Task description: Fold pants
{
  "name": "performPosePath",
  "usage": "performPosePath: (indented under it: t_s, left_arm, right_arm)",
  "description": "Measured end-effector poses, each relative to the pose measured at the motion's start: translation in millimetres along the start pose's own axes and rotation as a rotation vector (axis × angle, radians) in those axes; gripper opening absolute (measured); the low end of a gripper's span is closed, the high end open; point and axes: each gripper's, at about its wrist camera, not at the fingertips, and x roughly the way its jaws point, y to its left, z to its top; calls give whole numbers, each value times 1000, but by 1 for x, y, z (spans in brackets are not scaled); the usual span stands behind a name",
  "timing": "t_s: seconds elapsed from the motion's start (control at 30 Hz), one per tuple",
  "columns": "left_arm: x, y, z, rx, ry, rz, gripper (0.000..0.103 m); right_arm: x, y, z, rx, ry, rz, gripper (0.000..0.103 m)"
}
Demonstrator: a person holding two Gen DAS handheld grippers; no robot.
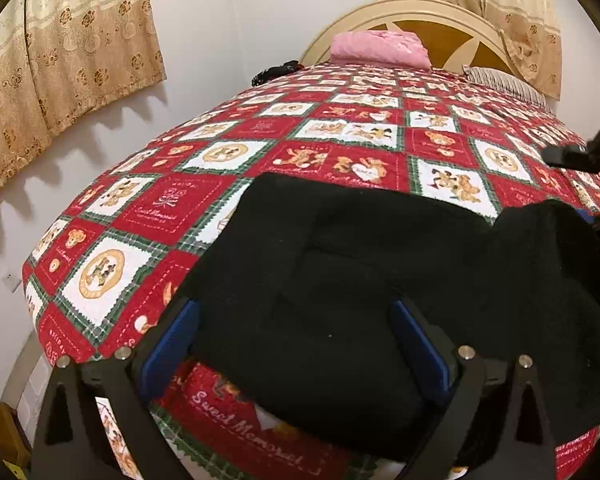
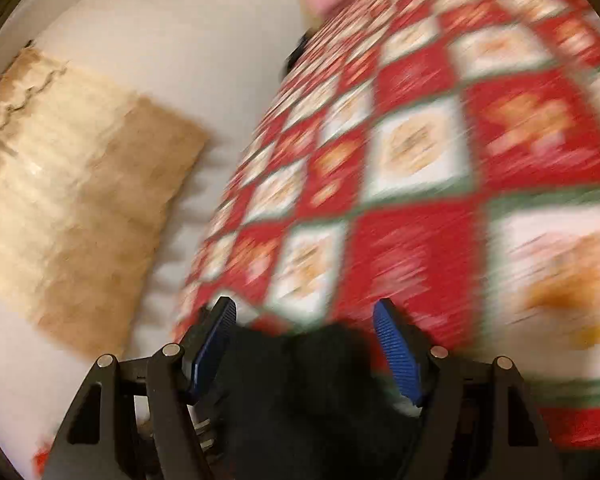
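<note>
The red and white patchwork bedspread [image 1: 340, 128] carries the only words I can read: "Sweet Memories" in white script on a red square near the front edge, just under the black pants [image 1: 340, 280]. The same script shows smaller on another red square further to the left, above a little stitched emblem. In the right wrist view the bedspread is too blurred to read anything.
</note>
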Motion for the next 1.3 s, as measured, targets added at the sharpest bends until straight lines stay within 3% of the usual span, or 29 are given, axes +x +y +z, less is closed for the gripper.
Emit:
performPosePath:
  t_s: [0.03,0.1,0.17,0.23,0.3,0.4,0.43,0.6,0.73,0.87,0.93,1.0,1.03,1.07,1.1,1.17,1.2,1.3]
  left_arm:
    - [0,0,0,1,1,-1,100]
    - [0,0,0,1,2,-2,100]
    - [0,0,0,4,8,-1,101]
    - [2,2,2,11,23,-10,103]
    - [1,8,3,12,28,-36,103]
    - [0,7,0,27,11,-36,103]
    - [0,7,0,25,10,-33,103]
    - [2,6,3,12,23,-20,103]
    - [1,5,1,8,16,-17,103]
    - [1,5,1,8,17,-14,103]
    - [1,5,2,8,15,-16,103]
    - [2,5,2,9,12,-18,103]
    - [2,5,2,9,12,-19,103]
    - [2,5,2,8,11,-20,103]
    - [2,5,2,7,9,-21,103]
    - [2,5,1,8,3,-20,103]
    - [1,5,1,8,2,-20,103]
    - [0,5,0,8,2,-19,103]
  right_arm:
    - [-12,-10,4,25,-30,-29,73]
    - [-31,-21,6,94,-40,3,73]
    - [-53,-13,4,36,-33,-32,73]
    - [-83,11,-8,-131,-55,-159,73]
    - [-119,19,-23,-192,-104,-205,73]
    - [-179,8,-42,-149,-217,-347,73]
    - [-201,0,-47,-142,-267,-440,73]
    - [-254,-47,-37,39,-319,-644,73]
    - [-266,-69,-20,104,-319,-754,73]
    - [-234,-88,-9,155,-192,-797,73]
    - [-215,-87,-1,103,-141,-897,73]
    - [-207,-87,0,67,-102,-931,73]
    - [-208,-89,0,56,-93,-927,61]
    - [-211,-90,-2,50,-91,-937,28]
    - [-218,-92,-3,44,-88,-964,14]
    - [-240,-96,-10,69,-116,-893,3]
    - [-257,-98,-18,88,-147,-839,2]
    - [-282,-84,-44,61,-221,-837,2]
